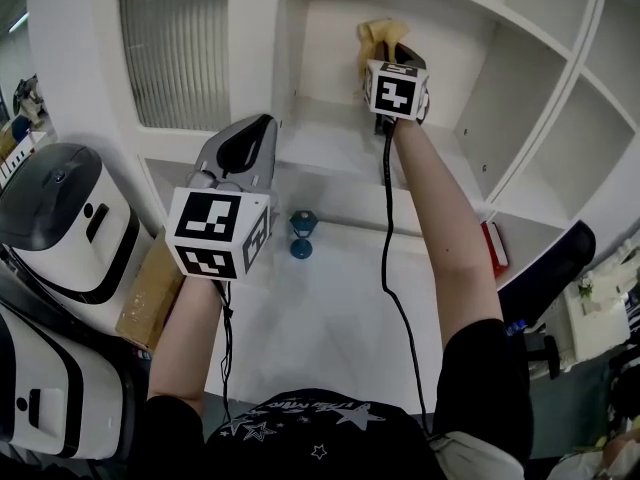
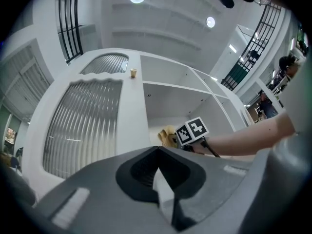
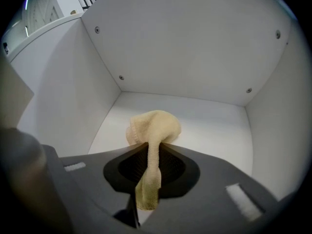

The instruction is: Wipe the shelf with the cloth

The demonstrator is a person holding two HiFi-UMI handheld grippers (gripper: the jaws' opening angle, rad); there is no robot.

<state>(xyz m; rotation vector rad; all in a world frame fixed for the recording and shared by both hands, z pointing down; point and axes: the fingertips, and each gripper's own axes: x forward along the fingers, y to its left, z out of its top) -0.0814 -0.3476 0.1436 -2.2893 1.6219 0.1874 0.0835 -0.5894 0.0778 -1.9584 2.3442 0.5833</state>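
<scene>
Right gripper fingers pinching cloth, inside shelf

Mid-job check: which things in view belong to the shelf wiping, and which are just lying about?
In the job: cloth, clamped in the right hand-held gripper; white shelf compartment around it.
Lying about: small blue object, red object, cardboard box, white-and-black machines; left hand-held gripper, shut and empty.

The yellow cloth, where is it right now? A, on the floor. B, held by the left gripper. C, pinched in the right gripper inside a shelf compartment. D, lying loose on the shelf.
C: the right gripper is shut on the cloth, which pokes into the shelf compartment.
</scene>
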